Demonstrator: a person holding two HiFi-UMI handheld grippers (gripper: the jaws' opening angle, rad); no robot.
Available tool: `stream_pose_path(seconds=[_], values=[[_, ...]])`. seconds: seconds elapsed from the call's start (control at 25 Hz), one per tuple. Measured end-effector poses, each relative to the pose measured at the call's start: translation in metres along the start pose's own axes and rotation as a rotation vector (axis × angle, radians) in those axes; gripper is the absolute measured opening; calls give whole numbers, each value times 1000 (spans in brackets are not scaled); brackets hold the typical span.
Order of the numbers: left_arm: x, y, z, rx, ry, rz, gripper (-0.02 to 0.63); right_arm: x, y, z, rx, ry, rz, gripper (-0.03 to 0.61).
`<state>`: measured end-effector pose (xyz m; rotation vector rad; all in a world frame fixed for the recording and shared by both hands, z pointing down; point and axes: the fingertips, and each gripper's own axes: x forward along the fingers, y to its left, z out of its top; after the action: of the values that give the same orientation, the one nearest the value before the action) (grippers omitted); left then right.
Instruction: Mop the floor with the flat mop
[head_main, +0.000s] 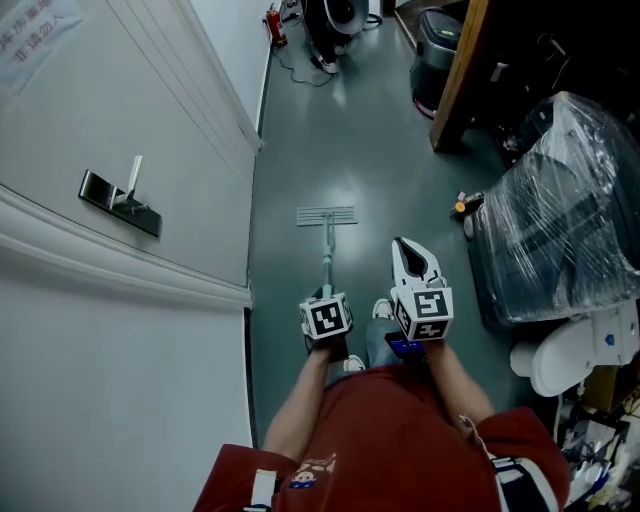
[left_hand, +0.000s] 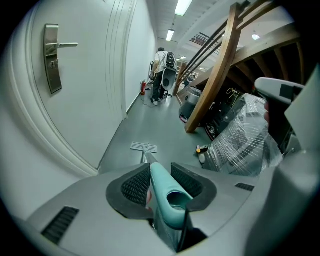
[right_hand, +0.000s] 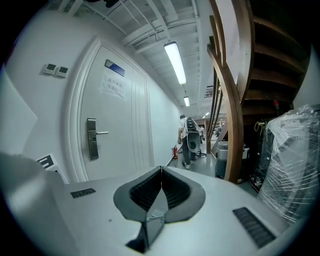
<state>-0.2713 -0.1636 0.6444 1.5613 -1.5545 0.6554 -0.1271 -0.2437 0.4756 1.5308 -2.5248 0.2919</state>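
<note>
Left gripper view: the left gripper (left_hand: 161, 181) has its jaws clamped on the flat mop's pale teal handle (left_hand: 167, 192).
Right gripper (right_hand: 161, 186): jaws pressed together with nothing between them, just right of the handle.
Mop head (head_main: 327, 215): flat grey rectangular pad, lying farther out on the dull green floor (head_main: 350, 140), near the white door (head_main: 150, 120) at left.
Right side: clear plastic-wrapped bundle (head_main: 570, 210).
Far end: a person (left_hand: 159, 70) stands in the corridor.

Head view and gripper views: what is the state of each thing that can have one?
flat mop: head flat on the floor, handle tilted.
left tongs: shut on the mop's handle.
right tongs: shut, empty.
door: closed, its handle level.
ceiling light: on.
</note>
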Motion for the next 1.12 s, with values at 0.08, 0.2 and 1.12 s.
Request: stream_pose_path(seconds=[0.08,0.2,1.12], values=[[9,-4,15,1,5,-1,144,16,-9,5,0,2,5,20],[22,-9,38,5,16,5,144,38,-23,15,6,1,5,20],[143,-87,193,-43,31,73,143,189,-187,61,22,17,76,20]])
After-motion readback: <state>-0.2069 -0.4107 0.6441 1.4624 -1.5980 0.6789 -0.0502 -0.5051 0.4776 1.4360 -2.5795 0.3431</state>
